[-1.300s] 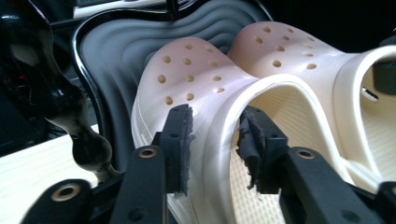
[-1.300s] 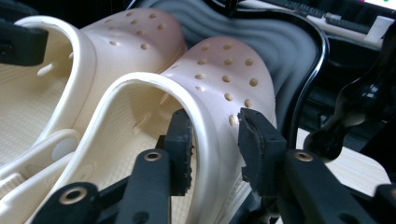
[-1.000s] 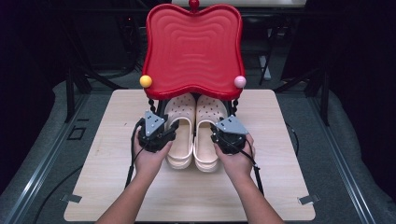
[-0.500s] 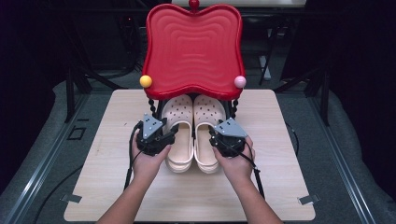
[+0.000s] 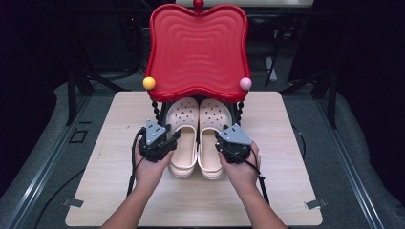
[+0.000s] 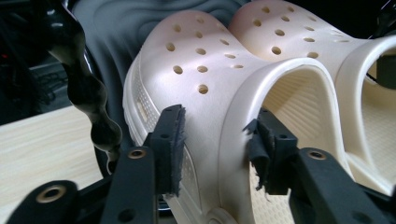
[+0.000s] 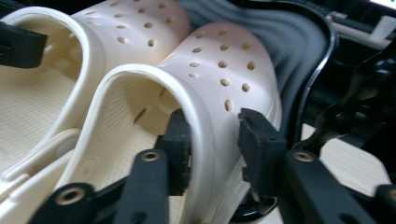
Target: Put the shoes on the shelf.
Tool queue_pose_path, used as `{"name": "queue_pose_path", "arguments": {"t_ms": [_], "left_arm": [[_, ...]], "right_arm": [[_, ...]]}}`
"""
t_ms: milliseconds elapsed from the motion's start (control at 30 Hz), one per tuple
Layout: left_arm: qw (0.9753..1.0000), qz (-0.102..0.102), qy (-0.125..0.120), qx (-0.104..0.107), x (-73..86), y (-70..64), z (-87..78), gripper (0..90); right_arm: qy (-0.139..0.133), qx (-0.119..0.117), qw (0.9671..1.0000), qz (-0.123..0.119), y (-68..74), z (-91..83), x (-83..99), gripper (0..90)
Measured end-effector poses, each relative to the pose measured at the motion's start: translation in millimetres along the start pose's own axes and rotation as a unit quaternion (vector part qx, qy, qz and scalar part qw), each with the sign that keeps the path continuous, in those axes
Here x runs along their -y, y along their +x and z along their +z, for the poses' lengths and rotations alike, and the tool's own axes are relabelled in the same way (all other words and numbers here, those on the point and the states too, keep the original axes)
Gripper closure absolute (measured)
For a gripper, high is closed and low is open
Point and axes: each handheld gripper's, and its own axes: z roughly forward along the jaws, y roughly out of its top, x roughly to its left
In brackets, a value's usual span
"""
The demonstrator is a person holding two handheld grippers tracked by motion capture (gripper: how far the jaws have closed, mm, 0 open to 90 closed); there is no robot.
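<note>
A pair of cream clogs sits side by side at the middle of the tabletop, toes tucked under the red tray-shaped stand at twelve o'clock. The left gripper straddles the outer wall of the left clog, one of its fingers outside and the other inside the opening, spread slightly and not yet clenched. The right gripper mirrors this on the right clog, fingers closer to that wall, though whether they pinch it I cannot tell. Holding each outer rim likely lets both shoes move together, heels toward six o'clock.
</note>
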Motion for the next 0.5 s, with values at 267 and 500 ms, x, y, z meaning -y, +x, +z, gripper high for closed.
{"name": "queue_pose_path", "arguments": {"t_ms": [267, 500], "left_arm": [[0.9999, -0.005, -0.006, -0.013, -2.0, -3.6, 1.0, 68.2], [0.9997, -0.001, -0.019, -0.016, -7.4, -0.9, 5.7, 68.2]], "right_arm": [[-0.027, 0.015, 0.9993, 0.023, 5.0, 2.7, 0.4, 75.6], [-0.040, 0.018, 0.9985, 0.034, 3.0, 8.4, -1.6, 75.6]]}}
